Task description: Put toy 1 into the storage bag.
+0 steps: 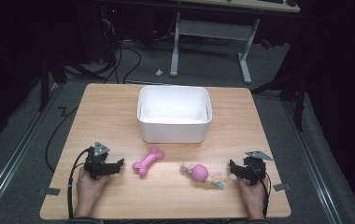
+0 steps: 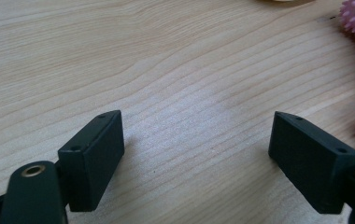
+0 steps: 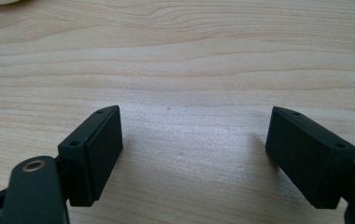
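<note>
While both claws rest spread wide and empty on the desk [image 1: 119,200], slide the left claw [image 1: 118,164] straight around the pink bone toy [image 1: 148,161] lying just beside it, then squeeze gently.

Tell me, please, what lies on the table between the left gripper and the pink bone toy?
Nothing: between the left gripper and the pink bone toy, the high view shows a short stretch of bare table. The open jaws stand apart from the toy.

White bin [image 1: 174,127], wooden table [image 1: 105,112]
</note>
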